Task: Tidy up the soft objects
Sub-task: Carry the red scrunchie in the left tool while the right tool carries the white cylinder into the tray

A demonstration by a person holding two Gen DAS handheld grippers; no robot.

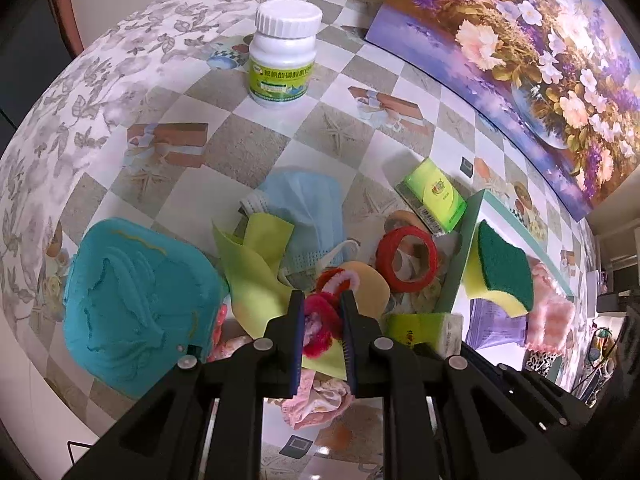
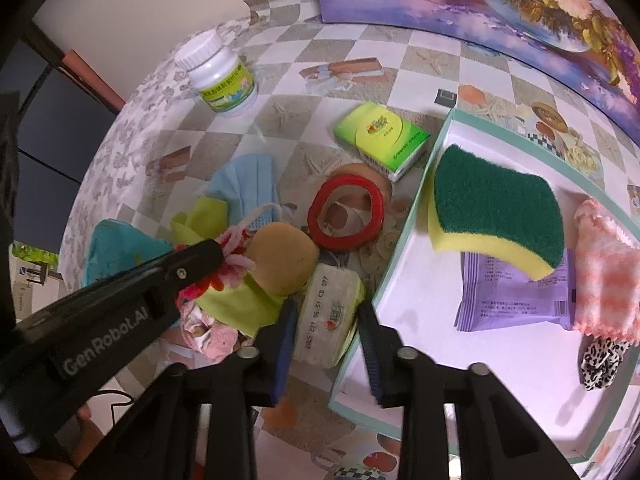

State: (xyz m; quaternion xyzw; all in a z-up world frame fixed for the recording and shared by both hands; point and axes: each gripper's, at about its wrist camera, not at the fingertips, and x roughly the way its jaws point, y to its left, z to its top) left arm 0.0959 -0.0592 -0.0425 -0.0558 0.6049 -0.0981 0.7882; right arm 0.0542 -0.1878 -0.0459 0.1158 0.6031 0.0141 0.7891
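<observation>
My left gripper (image 1: 322,306) is shut on a red and pink fuzzy scrunchie (image 1: 318,320), just above a pile of soft things: a lime green cloth (image 1: 256,272), a blue face mask (image 1: 308,208), a tan round sponge (image 1: 370,286) and a pink cloth (image 1: 316,400). In the right wrist view the left gripper (image 2: 216,258) shows with the scrunchie (image 2: 234,258). My right gripper (image 2: 326,312) is open, its fingers on either side of a tissue pack (image 2: 328,312). The white tray (image 2: 404,264) holds a green-yellow sponge (image 2: 496,208), a purple packet (image 2: 516,296), a pink cloth (image 2: 604,264) and a leopard scrunchie (image 2: 600,362).
A teal embossed pad (image 1: 132,312) lies at the left. A white bottle (image 1: 284,48) stands at the back. A red tape roll (image 1: 406,258) and a green tissue pack (image 1: 434,194) lie beside the tray's wall (image 1: 464,248). A flower painting (image 1: 540,52) leans at the back right.
</observation>
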